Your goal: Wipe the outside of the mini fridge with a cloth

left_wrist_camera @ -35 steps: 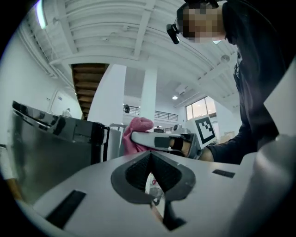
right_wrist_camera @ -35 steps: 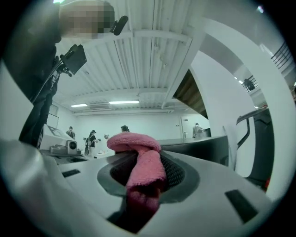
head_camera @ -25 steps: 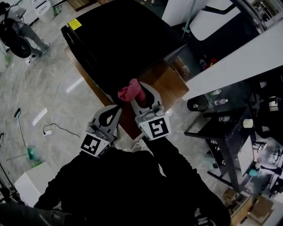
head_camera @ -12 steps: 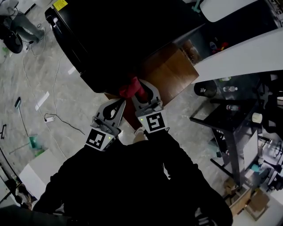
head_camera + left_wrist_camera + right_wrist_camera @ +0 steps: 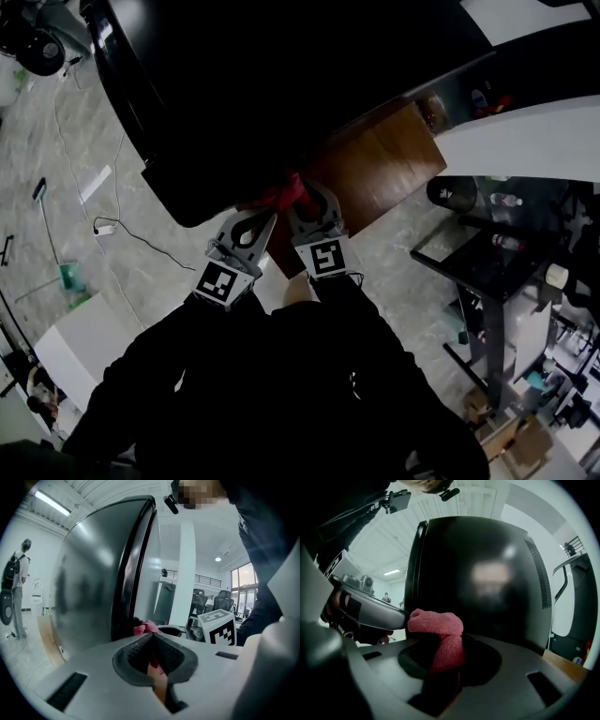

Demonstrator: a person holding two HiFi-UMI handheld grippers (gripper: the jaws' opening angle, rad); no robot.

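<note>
Over the last second the head view has swung in over the glossy black box-shaped mini fridge (image 5: 281, 84), which now fills the upper frame, and both grippers have closed in on its near corner. The fridge stands on a low brown wooden worktop (image 5: 384, 159), set on a pale marble-patterned floor (image 5: 84, 234). The right gripper (image 5: 302, 195) points at the fridge's dark side wall, its jaws pinching a crumpled pink terry cloth (image 5: 436, 625). The cloth's free end bunches out ahead of the jaw tips, right at the fridge's edge. Whether it already touches the panel cannot be told from any view. The left gripper (image 5: 265, 217) sits just beside the right one. Its jaws are pressed together at the tips with nothing between them, and it aims at the seam beside the fridge door. The wiping looks about to begin rather than under way. The main risk is the grip: only a small fold of cloth seems to be clamped, so dragging it hard across the panel could pull it out of the jaws. If the wad folds back, bare plastic jaw tips could rub and scuff the glossy finish. The idle left gripper is close enough to knock against the right one or the fridge corner during a sweep.
</note>
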